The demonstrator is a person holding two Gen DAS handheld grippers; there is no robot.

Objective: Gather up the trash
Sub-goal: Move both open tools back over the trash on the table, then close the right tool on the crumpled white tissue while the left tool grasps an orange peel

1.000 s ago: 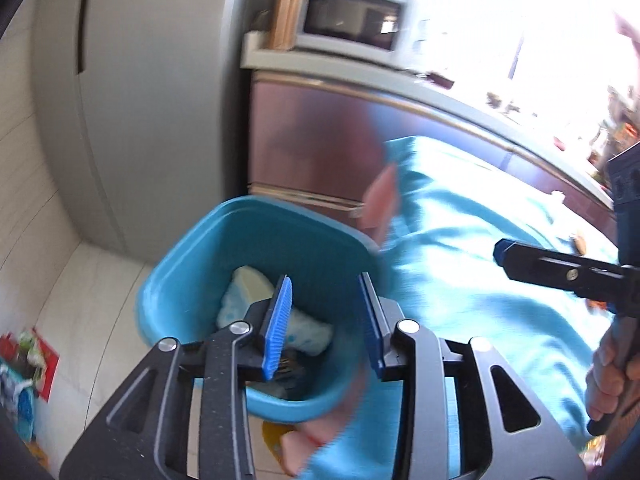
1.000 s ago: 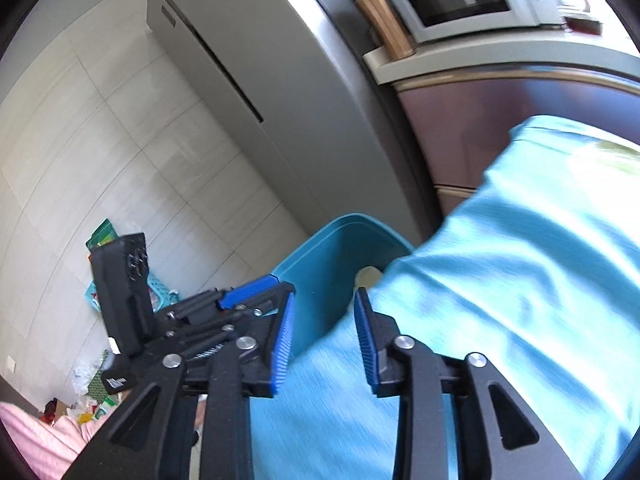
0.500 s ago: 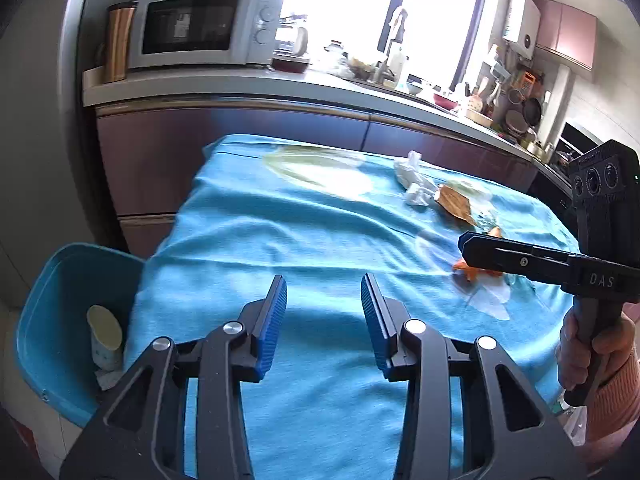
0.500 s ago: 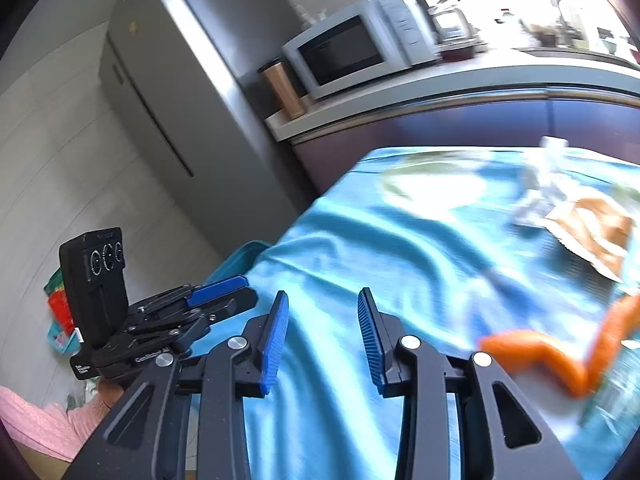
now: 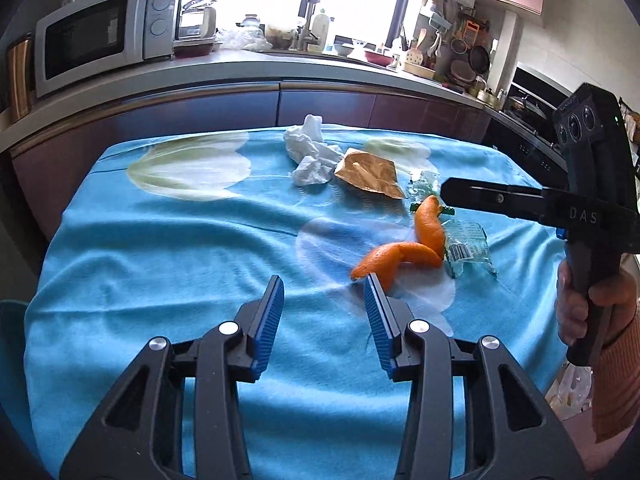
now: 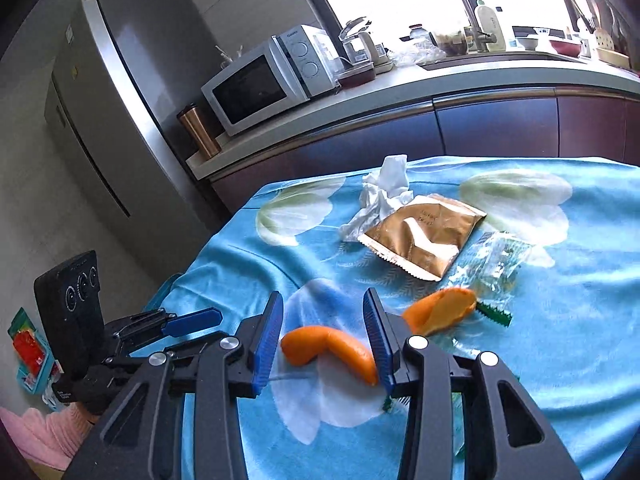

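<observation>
Orange peel [image 6: 332, 350] partly hidden behind the right gripper's [image 6: 324, 334] blue finger [image 6: 378, 340], so its middle bend not seen; far end blurry. Same peel [image 5: 400, 258] in the left view, near tip tucked behind the left gripper's [image 5: 324, 316] finger. Clear wrapper [image 6: 496, 268] see-through and smeared, print too small to read. Green scrap [image 6: 496, 314] half under the peel. Gold packet [image 6: 424, 240] covering part of the white tissue [image 6: 384, 192]. Blue tablecloth [image 5: 160, 248] cut off at the bottom edge, table below hidden. Hand [image 5: 580, 304] cut off at the right edge. Things by the bright window washed out, too small to tell.
</observation>
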